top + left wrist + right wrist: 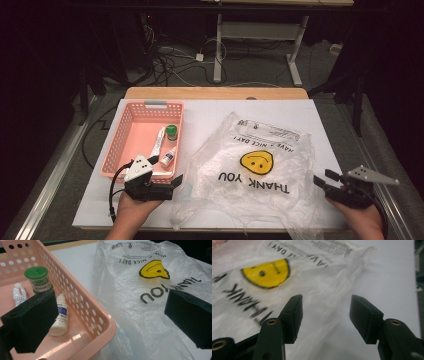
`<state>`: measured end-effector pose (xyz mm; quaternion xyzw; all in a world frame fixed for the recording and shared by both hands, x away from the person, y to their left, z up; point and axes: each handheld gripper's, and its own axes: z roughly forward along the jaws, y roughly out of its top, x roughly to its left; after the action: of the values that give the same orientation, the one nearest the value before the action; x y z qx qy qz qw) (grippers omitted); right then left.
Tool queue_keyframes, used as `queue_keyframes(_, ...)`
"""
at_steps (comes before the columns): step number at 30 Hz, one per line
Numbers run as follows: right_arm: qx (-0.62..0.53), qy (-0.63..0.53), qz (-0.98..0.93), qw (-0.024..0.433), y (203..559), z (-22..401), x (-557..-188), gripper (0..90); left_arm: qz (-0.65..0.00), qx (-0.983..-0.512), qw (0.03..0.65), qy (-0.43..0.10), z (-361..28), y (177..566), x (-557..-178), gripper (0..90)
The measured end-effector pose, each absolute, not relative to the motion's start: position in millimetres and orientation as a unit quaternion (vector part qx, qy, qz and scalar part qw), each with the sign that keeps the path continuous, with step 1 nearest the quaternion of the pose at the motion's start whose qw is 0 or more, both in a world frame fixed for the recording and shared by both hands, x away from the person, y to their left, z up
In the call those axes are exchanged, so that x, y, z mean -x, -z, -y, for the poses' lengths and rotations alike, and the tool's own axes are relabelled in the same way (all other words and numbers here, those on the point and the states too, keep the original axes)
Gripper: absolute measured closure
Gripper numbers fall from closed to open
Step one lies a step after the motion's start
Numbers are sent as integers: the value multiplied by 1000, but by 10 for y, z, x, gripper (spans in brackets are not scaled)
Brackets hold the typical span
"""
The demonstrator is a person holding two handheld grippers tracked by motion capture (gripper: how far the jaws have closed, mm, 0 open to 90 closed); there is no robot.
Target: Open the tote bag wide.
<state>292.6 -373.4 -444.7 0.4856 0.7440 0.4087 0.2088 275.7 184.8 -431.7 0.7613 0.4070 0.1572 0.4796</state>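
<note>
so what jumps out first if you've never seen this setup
The clear plastic bag with its yellow smiley face and THANK YOU print, spread across the middle of the white table. Left of it sits a pink basket holding a green-capped jar and small white bottles.

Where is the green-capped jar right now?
In the high view the green-capped jar stands inside the pink basket on the table's left side, by its right wall, next to the white tube and above the small dropper bottle.

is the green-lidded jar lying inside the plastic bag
No, the green-lidded jar stands in the pink basket, beside the plastic bag.
</note>
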Motion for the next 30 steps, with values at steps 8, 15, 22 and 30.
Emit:
queue_keyframes(8, -518, -398, -725, 219, 4408, 3780, -3799, 328, -401, -763, 480, -161, -1834, 4309, -2745, 0)
queue_keyframes(15, -527, -389, -731, 193, 4445, 3636, -4283, 184, -402, -763, 476, -172, -1831, 4329, -2756, 0)
queue_keyframes(22, -548, -359, -737, 168, 4718, 3550, -4579, 165, -405, -761, 476, -175, -1850, 4336, -2752, 0)
queue_keyframes(30, -507, -329, -778, 173, 4797, 3435, -4486, 610, -403, -763, 475, -175, -1840, 4344, -2753, 0)
